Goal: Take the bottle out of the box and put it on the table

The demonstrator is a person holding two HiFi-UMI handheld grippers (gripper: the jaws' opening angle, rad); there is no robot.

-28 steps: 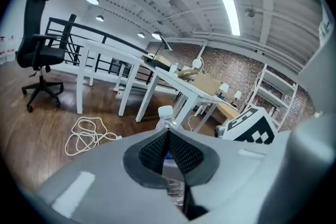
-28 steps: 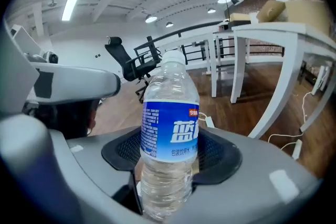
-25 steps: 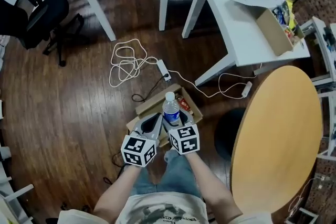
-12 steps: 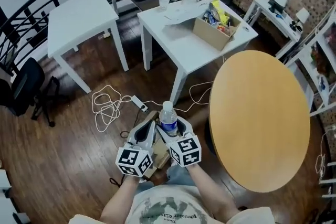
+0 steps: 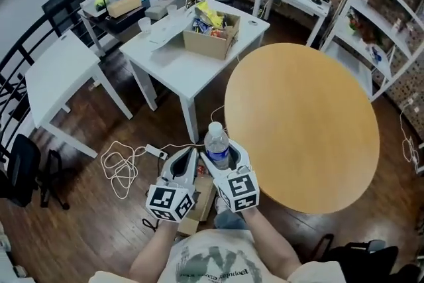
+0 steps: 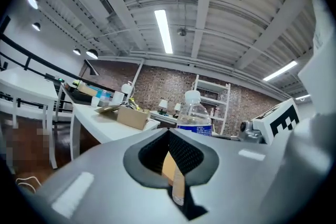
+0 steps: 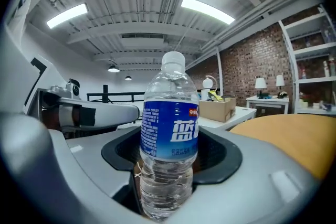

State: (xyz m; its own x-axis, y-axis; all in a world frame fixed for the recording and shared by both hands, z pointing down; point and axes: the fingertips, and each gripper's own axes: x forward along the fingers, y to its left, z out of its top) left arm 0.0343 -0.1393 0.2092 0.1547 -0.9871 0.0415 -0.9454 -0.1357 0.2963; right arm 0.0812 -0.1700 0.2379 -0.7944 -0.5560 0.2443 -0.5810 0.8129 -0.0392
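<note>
Change since earlier: bottle (image 5: 216, 142) is lifted clear of the box (image 5: 201, 197), and the round table (image 5: 305, 122) has swung close, at 1 o'clock.
Near: right gripper (image 5: 222, 159) clamped on the upright bottle's lower body. Left gripper (image 5: 182, 166) at its 9 o'clock, jaws together, empty.
Far: white table (image 5: 179, 66), 11 o'clock.
Handling: keep the bottle upright, clear the table rim, seat the base flat, then release.

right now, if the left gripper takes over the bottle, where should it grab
Probably the blue label band of the bottle, coming in level from its left. The bottle stands upright, the right gripper clamps the ribbed body below, and the left gripper sits shut beside it, so open first.
</note>
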